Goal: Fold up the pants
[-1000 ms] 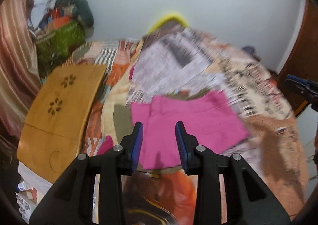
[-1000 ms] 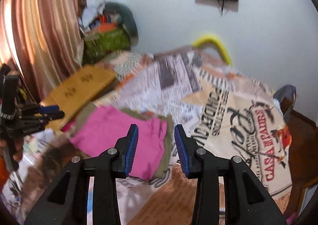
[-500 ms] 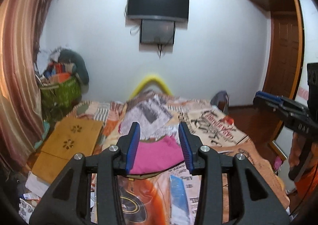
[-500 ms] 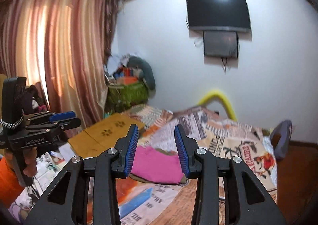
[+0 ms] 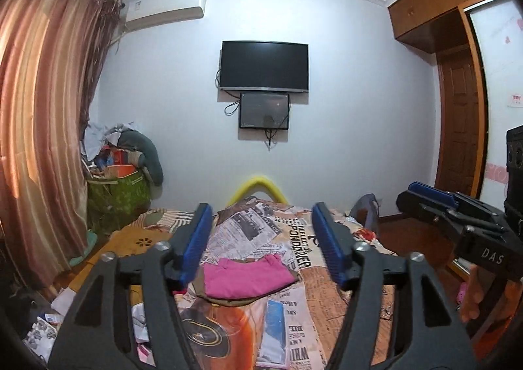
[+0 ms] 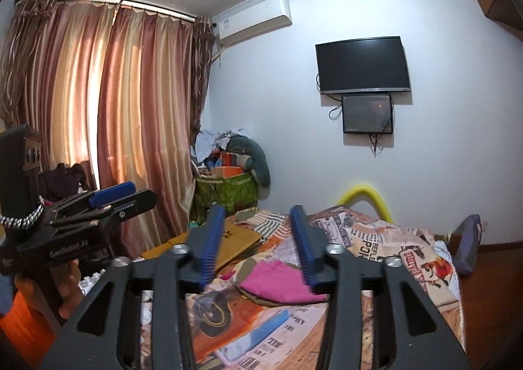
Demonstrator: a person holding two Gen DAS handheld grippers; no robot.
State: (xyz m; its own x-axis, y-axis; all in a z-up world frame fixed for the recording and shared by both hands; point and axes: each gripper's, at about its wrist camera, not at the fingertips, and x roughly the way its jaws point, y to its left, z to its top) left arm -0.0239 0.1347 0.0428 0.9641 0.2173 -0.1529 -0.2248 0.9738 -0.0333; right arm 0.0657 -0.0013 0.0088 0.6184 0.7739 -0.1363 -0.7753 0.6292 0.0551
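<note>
The pants (image 5: 246, 278) lie on the bed (image 5: 330, 291) as a flat pink rectangle, stacked on a folded olive cloth (image 5: 225, 298) whose edge shows beneath them. They sit about mid-bed; the yellow bed rail (image 5: 260, 185) stands beyond the pants at the far end, the wooden board (image 5: 140, 241) off to the pants' left, the blue strip (image 5: 274, 316) on the near side of the pants.

The left claw (image 5: 261, 245) hangs in the air well short of the pants, its jaws opening with nothing between them. The right claw (image 6: 258, 241) does the same: jaws opening, empty, the pants seen beyond the gap, not in it. Each claw also shows at the edge of the other's view, held by a hand (image 6: 70, 288).

Judging by how the pink cloth lies, square-edged and compact, the fold looks finished or nearly so, and the step in hand seems to be letting go and pulling clear. To do it well, keep both claws high and away from the pants so no pad snags a layer and drags the stack askew. If a last tidy is wanted, approach from the near edge, press flat instead of pinching, and leave the olive cloth under the pants undisturbed.
</note>
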